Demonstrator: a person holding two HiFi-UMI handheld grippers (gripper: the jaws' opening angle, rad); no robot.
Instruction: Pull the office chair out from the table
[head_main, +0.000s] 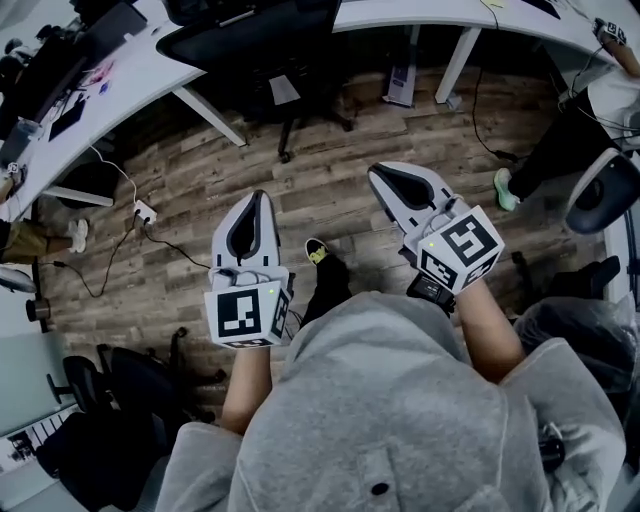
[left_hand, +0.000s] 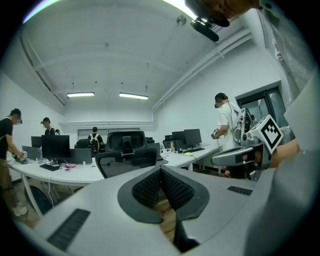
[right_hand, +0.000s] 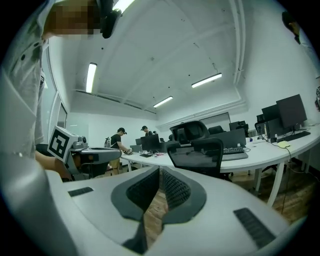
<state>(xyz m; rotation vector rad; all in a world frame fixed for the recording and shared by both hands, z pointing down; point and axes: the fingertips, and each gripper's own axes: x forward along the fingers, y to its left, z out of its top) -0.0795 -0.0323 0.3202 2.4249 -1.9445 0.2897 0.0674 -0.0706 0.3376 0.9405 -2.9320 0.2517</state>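
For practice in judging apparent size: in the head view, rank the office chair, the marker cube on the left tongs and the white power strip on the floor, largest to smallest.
1. office chair
2. left marker cube, though it is much nearer the camera, which enlarges it
3. power strip, clearly the smallest

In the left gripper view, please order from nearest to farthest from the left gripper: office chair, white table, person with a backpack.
1. office chair, straight ahead
2. white table, just behind it
3. person with a backpack, far back
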